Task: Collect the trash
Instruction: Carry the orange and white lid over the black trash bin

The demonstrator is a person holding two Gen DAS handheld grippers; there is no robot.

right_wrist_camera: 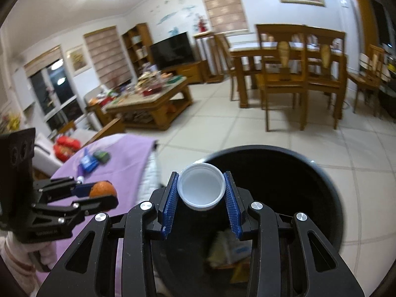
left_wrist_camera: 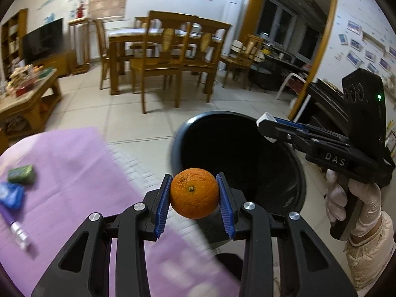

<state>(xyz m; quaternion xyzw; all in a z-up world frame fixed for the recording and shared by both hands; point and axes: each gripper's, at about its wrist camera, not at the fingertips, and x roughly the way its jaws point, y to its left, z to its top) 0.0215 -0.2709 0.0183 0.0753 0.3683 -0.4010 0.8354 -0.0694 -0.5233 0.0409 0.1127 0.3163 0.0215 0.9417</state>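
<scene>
My left gripper point(left_wrist_camera: 194, 185) is shut on an orange point(left_wrist_camera: 194, 193), held at the near left rim of a black trash bin point(left_wrist_camera: 284, 173). My right gripper point(right_wrist_camera: 201, 185) is shut on a white bottle cap point(right_wrist_camera: 201, 189), open side toward the camera, above the bin point(right_wrist_camera: 321, 185); crumpled trash point(right_wrist_camera: 227, 250) lies inside. In the left wrist view the right gripper point(left_wrist_camera: 266, 126) reaches over the bin's far right rim with the cap's white edge point(left_wrist_camera: 265, 118) showing. In the right wrist view the left gripper point(right_wrist_camera: 99, 193) holds the orange point(right_wrist_camera: 102, 189) over the purple cloth.
A purple-covered table point(left_wrist_camera: 74, 173) at left carries a green packet point(left_wrist_camera: 21, 177), a blue packet point(left_wrist_camera: 11, 194) and a purple pen point(left_wrist_camera: 14, 227). Beyond the tiled floor stand a dining table with chairs point(left_wrist_camera: 170, 57) and a cluttered coffee table point(right_wrist_camera: 148, 99).
</scene>
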